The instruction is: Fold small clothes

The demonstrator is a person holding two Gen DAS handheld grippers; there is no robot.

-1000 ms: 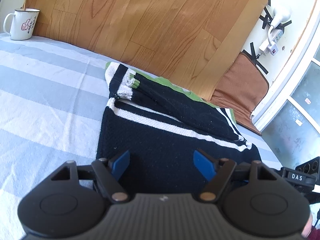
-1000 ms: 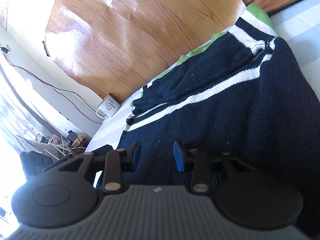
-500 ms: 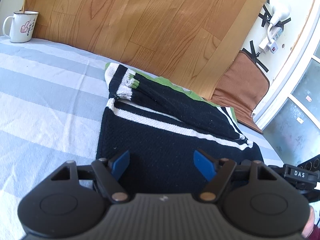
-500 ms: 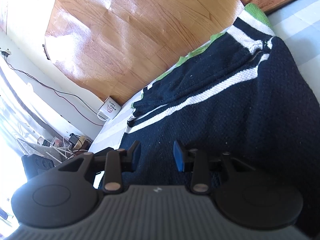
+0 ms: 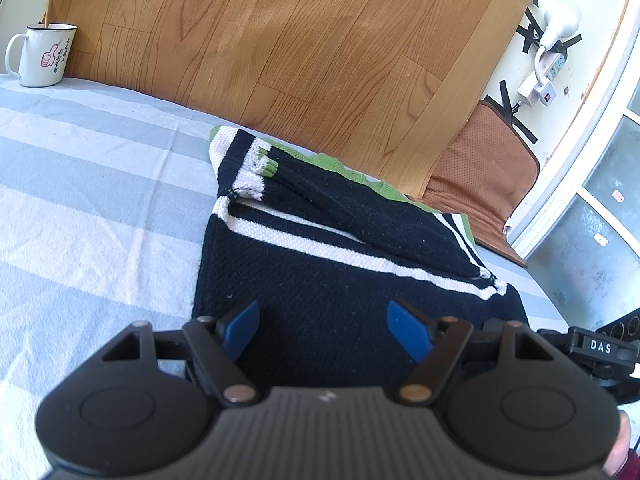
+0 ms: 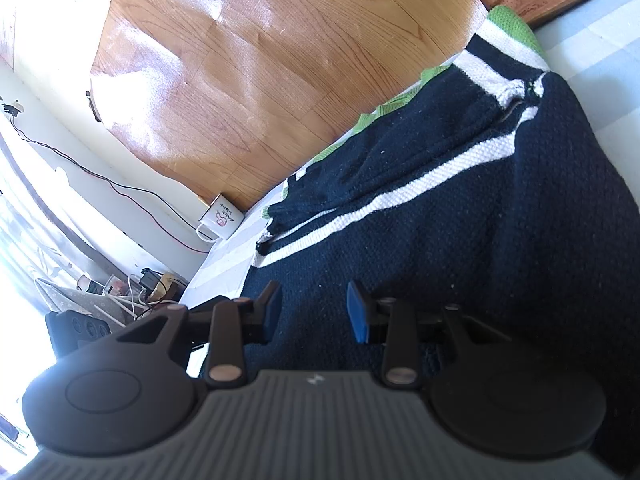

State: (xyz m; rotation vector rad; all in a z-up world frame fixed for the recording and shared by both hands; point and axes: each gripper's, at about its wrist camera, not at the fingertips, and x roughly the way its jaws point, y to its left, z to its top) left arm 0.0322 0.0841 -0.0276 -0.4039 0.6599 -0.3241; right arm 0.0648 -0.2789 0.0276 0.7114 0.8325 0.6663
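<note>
1. Left wrist view: a black knitted sweater with white stripes and green trim lies folded on a blue-and-white striped cloth, one sleeve laid diagonally across its body.
2. The left gripper hovers over the sweater's near edge, its blue-padded jaws spread wide and released, nothing between them.
3. Right wrist view: the right gripper hangs above the same sweater's near edge, jaws partly apart and gripping nothing.
4. A white enamel mug with a red thumbs-up print stands at the cloth's far left corner, well apart from the sweater, against a wood-grain panel.
5. A brown perforated cushion rests beyond the sweater, near a white power strip taped to the wall.
</note>
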